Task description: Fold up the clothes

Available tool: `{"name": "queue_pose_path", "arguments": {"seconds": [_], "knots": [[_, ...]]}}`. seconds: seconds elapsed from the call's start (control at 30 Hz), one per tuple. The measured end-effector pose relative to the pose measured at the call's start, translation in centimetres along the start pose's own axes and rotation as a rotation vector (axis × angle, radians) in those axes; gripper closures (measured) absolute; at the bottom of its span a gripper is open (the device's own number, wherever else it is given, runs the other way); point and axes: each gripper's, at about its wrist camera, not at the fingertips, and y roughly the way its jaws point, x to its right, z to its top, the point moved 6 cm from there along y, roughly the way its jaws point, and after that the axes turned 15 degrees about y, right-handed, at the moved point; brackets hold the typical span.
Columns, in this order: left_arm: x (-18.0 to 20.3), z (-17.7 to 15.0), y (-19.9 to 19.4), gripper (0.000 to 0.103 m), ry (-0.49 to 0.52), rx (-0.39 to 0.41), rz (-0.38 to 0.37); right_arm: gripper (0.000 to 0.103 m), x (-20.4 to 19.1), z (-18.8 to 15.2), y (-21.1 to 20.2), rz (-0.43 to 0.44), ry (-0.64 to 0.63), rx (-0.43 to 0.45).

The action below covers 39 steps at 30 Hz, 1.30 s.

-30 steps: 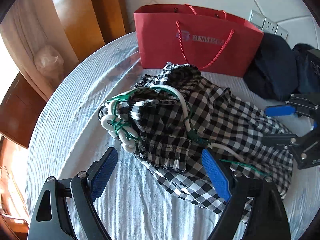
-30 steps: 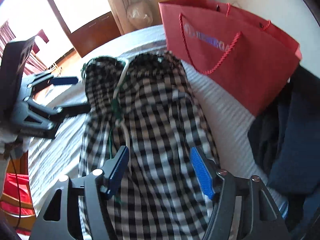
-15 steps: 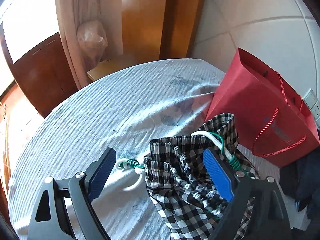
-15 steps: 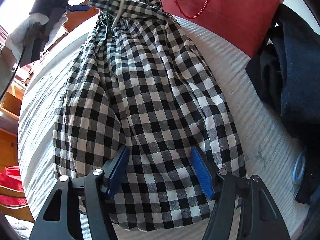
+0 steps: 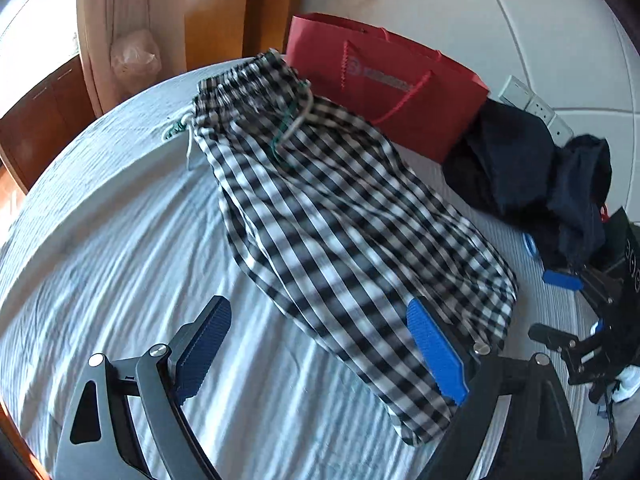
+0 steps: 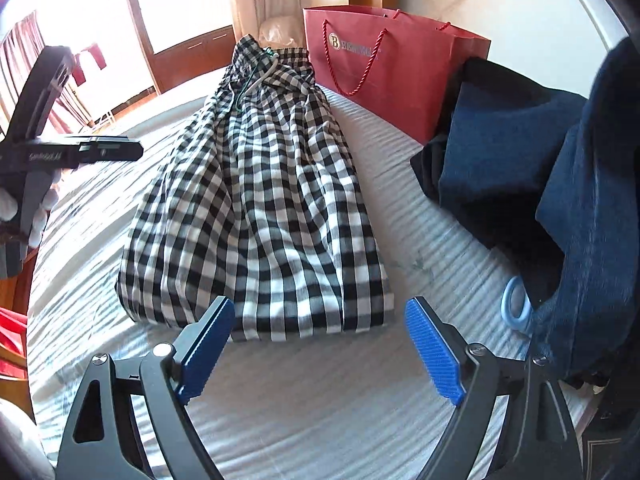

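Note:
Black-and-white checked shorts (image 5: 340, 216) lie stretched out flat on the striped bed sheet (image 5: 100, 240), the elastic waistband with white and green drawstring at the far end, the leg hems near me. They also show in the right wrist view (image 6: 260, 208). My left gripper (image 5: 320, 344) is open and empty above the sheet beside the hem end. My right gripper (image 6: 318, 344) is open and empty just in front of the hems. The left gripper also shows in the right wrist view (image 6: 72, 152), held by a white-gloved hand.
A red paper bag (image 6: 392, 72) stands at the head of the bed. Dark blue clothes (image 6: 540, 168) are heaped on the right, with blue scissors handles (image 6: 516, 304) poking out beneath. A wooden cabinet and curtain (image 5: 120, 40) stand beyond the bed.
The shorts went from bunched up to stretched out flat. Both grippers let go and pulled back from the cloth; the left one swung away from the waistband toward the hem end.

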Motion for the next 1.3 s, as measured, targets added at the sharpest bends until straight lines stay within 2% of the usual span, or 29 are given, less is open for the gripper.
{"name": "queue_pose_path", "arguments": {"seconds": [0.07, 0.13, 0.27, 0.4, 0.5, 0.57, 0.7, 0.73, 0.77, 0.8, 0.83, 0.87, 0.9, 1.1, 1.2, 1.3], "knots": [[2.7, -2.3, 0.0, 0.005, -0.002, -0.016, -0.02, 0.016, 0.4, -0.7, 0.4, 0.002, -0.018, -0.005], [5.1, -3.9, 0.2, 0.005, 0.003, -0.021, -0.02, 0.016, 0.9, -1.5, 0.9, 0.005, -0.036, -0.011], [8.4, -5.6, 1.4, 0.005, 0.053, -0.031, 0.049, 0.016, 1.5, -2.2, 2.2, 0.011, -0.087, -0.013], [9.1, -5.6, 3.6, 0.005, 0.098, -0.038, 0.159, 0.016, 1.4, -2.1, 2.9, 0.024, -0.151, 0.023], [9.0, -5.7, 4.6, 0.004, 0.073, -0.041, 0.152, 0.016, 1.1, -1.8, 4.1, 0.035, -0.183, 0.031], [8.9, -5.8, 4.9, 0.0, 0.065, -0.024, 0.159, 0.016, 0.9, -1.5, 4.7, 0.047, -0.193, 0.039], [8.9, -5.6, 5.1, 0.002, 0.059, 0.0, 0.168, 0.015, 1.0, -1.0, 5.7, 0.068, -0.161, 0.053], [8.9, -5.5, 5.0, 0.005, 0.064, 0.006, 0.161, 0.016, 1.0, -0.9, 5.7, 0.065, -0.15, 0.057], [9.2, -5.4, 4.6, 0.017, 0.076, 0.013, 0.142, 0.019, 0.9, -0.8, 5.8, 0.06, -0.141, 0.061], [9.4, -5.2, 4.3, 0.046, 0.087, 0.02, 0.124, 0.025, 0.8, -0.8, 5.7, 0.051, -0.138, 0.062], [9.6, -5.1, 4.0, 0.064, 0.094, 0.025, 0.103, 0.048, 0.4, -0.8, 5.5, 0.06, -0.134, 0.057], [9.7, -4.9, 3.7, 0.084, 0.09, 0.025, 0.077, 0.078, -0.2, -0.7, 5.2, 0.083, -0.125, 0.038], [9.7, -4.7, 3.4, 0.09, 0.088, 0.025, 0.057, 0.085, -0.7, -0.7, 5.0, 0.102, -0.115, 0.023], [8.2, -5.8, -1.8, 0.093, 0.087, 0.074, 0.004, 0.087, -2.9, -1.8, 0.3, 0.183, -0.052, 0.048], [8.7, -7.8, -4.7, 0.093, 0.099, 0.076, -0.049, 0.087, -3.7, -4.4, -3.0, 0.238, 0.003, 0.026], [10.4, -11.1, -7.0, 0.093, 0.12, 0.041, -0.119, 0.087, -4.6, -8.3, -5.9, 0.257, 0.042, -0.019]]}}
